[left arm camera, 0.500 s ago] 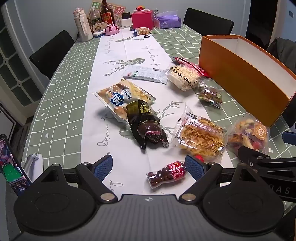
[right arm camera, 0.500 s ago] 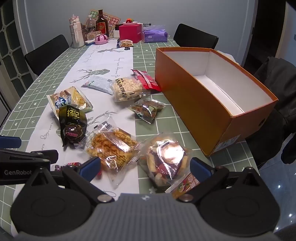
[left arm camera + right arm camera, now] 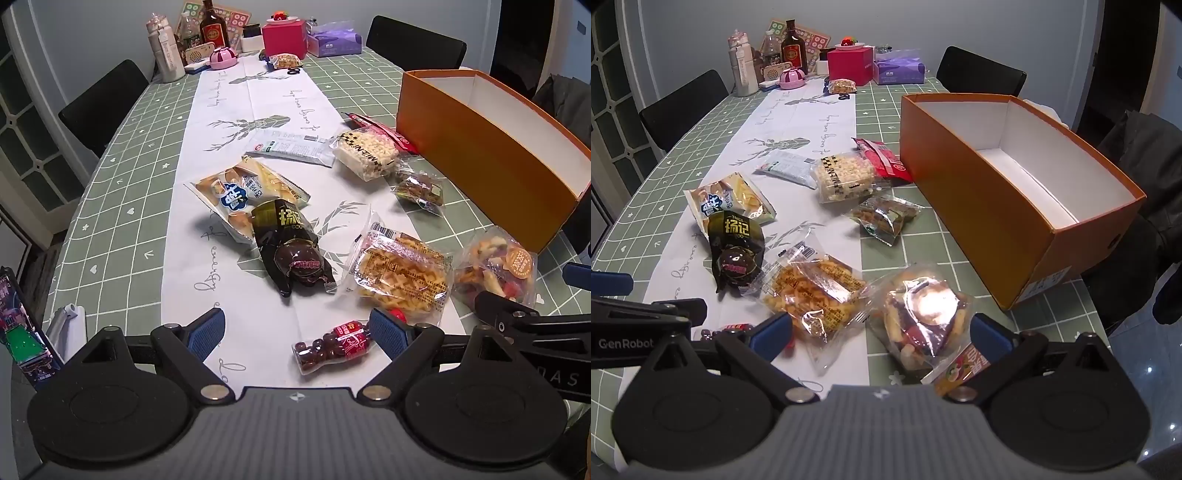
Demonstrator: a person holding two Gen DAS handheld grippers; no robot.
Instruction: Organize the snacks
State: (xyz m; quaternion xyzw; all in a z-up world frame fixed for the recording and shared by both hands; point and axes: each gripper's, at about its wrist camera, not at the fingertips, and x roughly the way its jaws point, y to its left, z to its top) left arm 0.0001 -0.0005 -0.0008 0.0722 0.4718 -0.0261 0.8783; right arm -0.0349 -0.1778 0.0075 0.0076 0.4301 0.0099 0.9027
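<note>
Both claws wide open, holding nothing, hovering over near end of surface [image 3: 122, 206].

Left claw [image 3: 297, 332]: candy bottle [image 3: 332, 345] lies just beside right pad. Judgement: centre over it, squeeze across narrow body.

Right claw [image 3: 881, 334]: mixed-snack bag [image 3: 923, 314] between pads, untouched. Judgement: pinch gently, lift clear, then drop into box.

Count: 1 orange box [image 3: 979, 206], empty; 9 snack packs loose left of box; 1 more at far end.
</note>
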